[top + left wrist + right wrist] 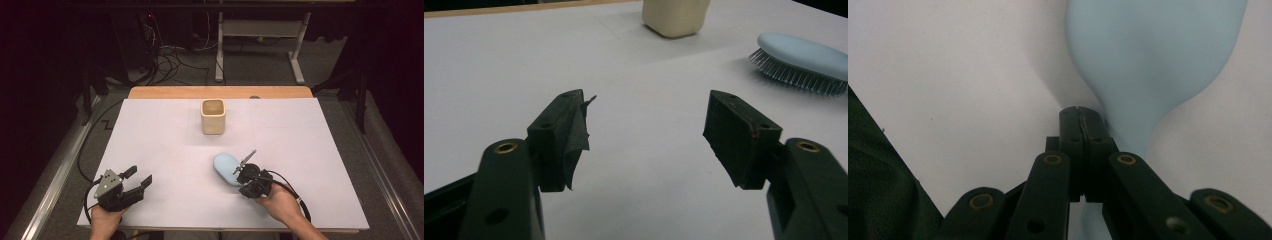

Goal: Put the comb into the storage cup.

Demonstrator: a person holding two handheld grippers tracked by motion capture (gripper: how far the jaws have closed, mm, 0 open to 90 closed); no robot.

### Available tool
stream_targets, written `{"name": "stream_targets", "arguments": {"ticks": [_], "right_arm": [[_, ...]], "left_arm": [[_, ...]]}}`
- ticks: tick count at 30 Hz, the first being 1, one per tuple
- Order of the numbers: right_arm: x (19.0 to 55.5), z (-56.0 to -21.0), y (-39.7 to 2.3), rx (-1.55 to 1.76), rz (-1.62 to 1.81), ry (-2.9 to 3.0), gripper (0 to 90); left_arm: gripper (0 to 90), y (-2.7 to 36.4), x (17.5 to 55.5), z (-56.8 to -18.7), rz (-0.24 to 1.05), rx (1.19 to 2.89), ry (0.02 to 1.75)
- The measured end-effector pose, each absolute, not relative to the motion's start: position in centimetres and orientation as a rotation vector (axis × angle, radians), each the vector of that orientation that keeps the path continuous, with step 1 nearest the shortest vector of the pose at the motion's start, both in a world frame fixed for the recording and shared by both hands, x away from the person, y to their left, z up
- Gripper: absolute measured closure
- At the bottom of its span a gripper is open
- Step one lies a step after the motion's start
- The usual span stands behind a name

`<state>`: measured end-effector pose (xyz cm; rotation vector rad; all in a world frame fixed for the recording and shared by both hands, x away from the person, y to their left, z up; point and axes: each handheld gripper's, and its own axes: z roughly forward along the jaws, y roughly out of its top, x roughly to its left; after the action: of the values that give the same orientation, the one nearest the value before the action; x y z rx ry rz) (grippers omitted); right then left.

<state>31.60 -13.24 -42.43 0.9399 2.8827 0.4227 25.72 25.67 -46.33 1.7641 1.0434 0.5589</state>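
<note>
The hairbrush (226, 168) lies on the white sheet covering the table (150, 140), right of centre on the near half, bristles down and pale blue back up. Its handle runs toward the person's right hand. The right tongs (248, 176) are at that handle end. In the right gripper view the two jaws are pressed together with no gap between the pads, and the narrow neck of the hairbrush (1153, 55) passes just beside and beneath them. I cannot tell from that view whether anything is pinched; the jaws look shut beside the handle rather than on it. My reading is that the hand is placed to take the brush by its handle, the slim part being the easiest to grip.

The left tongs (138, 180) rest low at the near left of the table, well apart from the brush, jaws spread and nothing between them. A loose flap of pad lining hangs off one jaw in the left gripper view.

A cream cup (213, 116) stands upright toward the far middle of the table, mouth open, well apart from the brush. It looks the likely place for the brush to go, handle or head first
</note>
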Motion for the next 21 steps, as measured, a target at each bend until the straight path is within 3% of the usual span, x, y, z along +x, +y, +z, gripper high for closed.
{"name": "stream_targets", "arguments": {"ticks": [11,21], "right_arm": [[30.7,-41.7,-13.1,0.923,0.498,2.864,83.8],[30.3,-40.3,-13.7,1.011,0.534,2.812,71.7]], "left_arm": [[34.0,25.4,26.3,-46.3,0.534,1.772,1.040],[35.0,25.5,26.1,-46.2,0.512,1.768,1.040]]}}
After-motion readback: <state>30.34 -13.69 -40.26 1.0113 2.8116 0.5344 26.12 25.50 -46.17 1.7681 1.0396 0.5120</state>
